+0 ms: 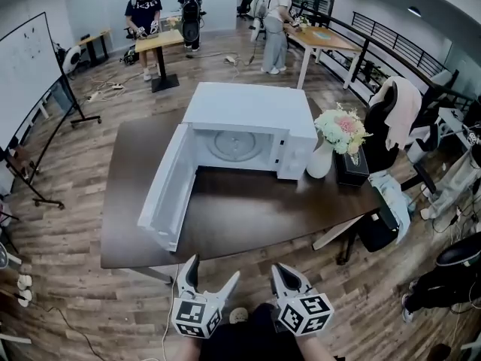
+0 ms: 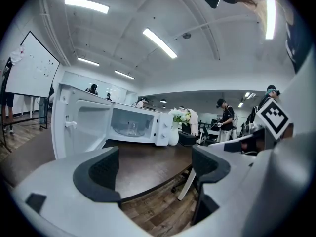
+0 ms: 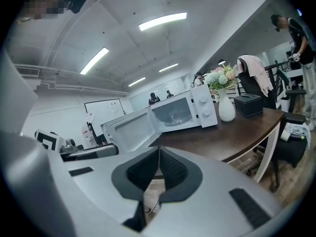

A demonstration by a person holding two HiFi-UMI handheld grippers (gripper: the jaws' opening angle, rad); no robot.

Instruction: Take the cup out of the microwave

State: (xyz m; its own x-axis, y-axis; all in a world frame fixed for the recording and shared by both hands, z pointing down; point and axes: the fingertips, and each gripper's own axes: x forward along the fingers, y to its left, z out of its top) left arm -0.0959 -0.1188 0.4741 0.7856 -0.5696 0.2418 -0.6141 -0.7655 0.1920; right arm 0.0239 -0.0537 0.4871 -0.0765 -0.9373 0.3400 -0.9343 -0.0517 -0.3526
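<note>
Dark wooden table (image 1: 248,216) bare before microwave (image 1: 248,107). Left gripper (image 1: 214,271) jaws spread, empty; right gripper (image 1: 282,271) jaws pressed together, empty. Both off table's near edge. Cup (image 2: 132,128) straight ahead, well apart, upright on turntable inside microwave. Door (image 1: 167,194) swung out left; vase (image 1: 319,162) flanks right. Straight-in path judged free; left gripper readier.

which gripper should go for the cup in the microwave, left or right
Left, probably. The left gripper has its jaws apart and looks straight into the open microwave at the glass cup; the right gripper is shut, empty, and needs opening first.
</note>
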